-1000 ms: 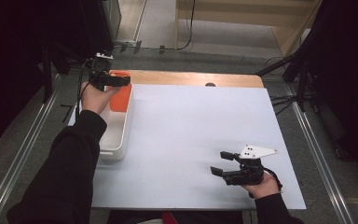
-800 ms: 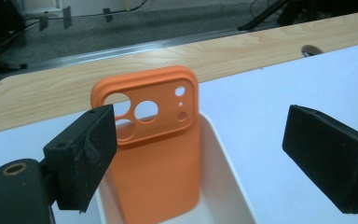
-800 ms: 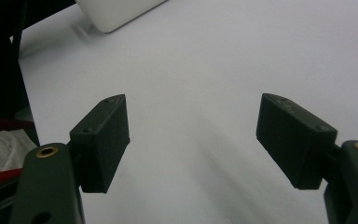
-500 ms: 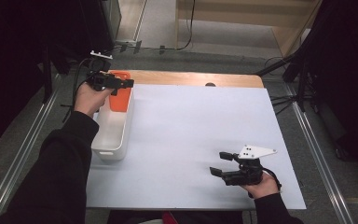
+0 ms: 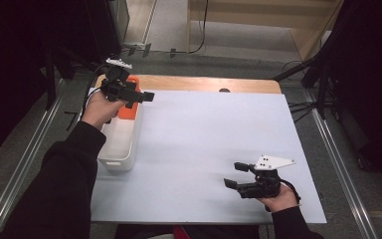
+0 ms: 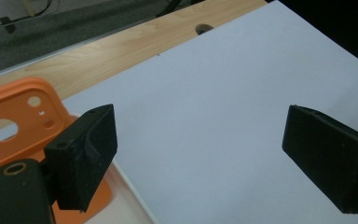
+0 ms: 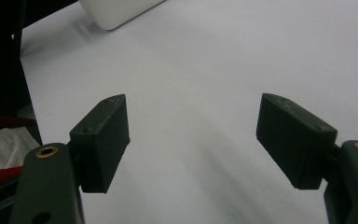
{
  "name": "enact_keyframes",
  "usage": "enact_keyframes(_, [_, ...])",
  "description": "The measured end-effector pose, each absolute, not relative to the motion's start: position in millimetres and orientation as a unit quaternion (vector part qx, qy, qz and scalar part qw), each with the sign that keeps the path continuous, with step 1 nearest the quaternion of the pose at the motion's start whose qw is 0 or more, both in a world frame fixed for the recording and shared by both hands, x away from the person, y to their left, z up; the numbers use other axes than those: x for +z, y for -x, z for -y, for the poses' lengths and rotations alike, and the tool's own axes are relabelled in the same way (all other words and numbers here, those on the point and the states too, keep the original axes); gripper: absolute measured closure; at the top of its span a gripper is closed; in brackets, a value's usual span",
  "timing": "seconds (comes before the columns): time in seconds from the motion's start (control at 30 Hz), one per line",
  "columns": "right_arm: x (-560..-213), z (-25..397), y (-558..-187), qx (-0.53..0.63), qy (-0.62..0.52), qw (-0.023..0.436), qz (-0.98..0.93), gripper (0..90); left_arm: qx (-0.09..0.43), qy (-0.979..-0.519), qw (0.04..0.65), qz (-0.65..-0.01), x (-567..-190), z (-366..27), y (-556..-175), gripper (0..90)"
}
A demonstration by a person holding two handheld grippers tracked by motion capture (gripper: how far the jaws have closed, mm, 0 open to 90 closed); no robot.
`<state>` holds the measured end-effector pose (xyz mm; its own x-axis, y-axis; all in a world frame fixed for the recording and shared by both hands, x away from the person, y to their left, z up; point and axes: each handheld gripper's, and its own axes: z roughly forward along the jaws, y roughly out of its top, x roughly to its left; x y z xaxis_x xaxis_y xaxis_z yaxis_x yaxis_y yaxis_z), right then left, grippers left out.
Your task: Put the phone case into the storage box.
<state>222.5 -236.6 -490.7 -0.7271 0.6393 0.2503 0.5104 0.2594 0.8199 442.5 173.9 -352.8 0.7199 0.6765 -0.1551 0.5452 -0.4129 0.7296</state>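
A table point(image 5: 209, 149) covered by a white sheet stands in a dark room, with a strip of bare wood along its far edge. At the far left corner a white bin point(image 5: 122, 142) holds an orange phone case point(image 5: 129, 107), leaning against the bin's far end. The left hand-held gripper point(image 5: 142, 97) hovers just above it, jaws wide apart and empty. The right hand-held gripper point(image 5: 236, 174), also wide open and empty, rests near the near right corner. A low reach could knock the bin's wall or tip the case. The table's middle lies open.
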Motion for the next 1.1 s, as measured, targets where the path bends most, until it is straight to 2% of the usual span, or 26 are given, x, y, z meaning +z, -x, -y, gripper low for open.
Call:
enact_keyframes(0.2, [-490.5,236.8,-221.2,0.487,-0.364,0.067,-0.791,24.1,0.074,-0.852,0.394,-0.337,-354.3,-162.7,-432.3,10.2])
enact_keyframes(1.1, [-491.4,235.2,-221.0,0.485,-0.361,0.066,-0.794,24.1,0.057,-0.867,0.412,-0.276,-365.6,-143.1,-391.6,10.2])
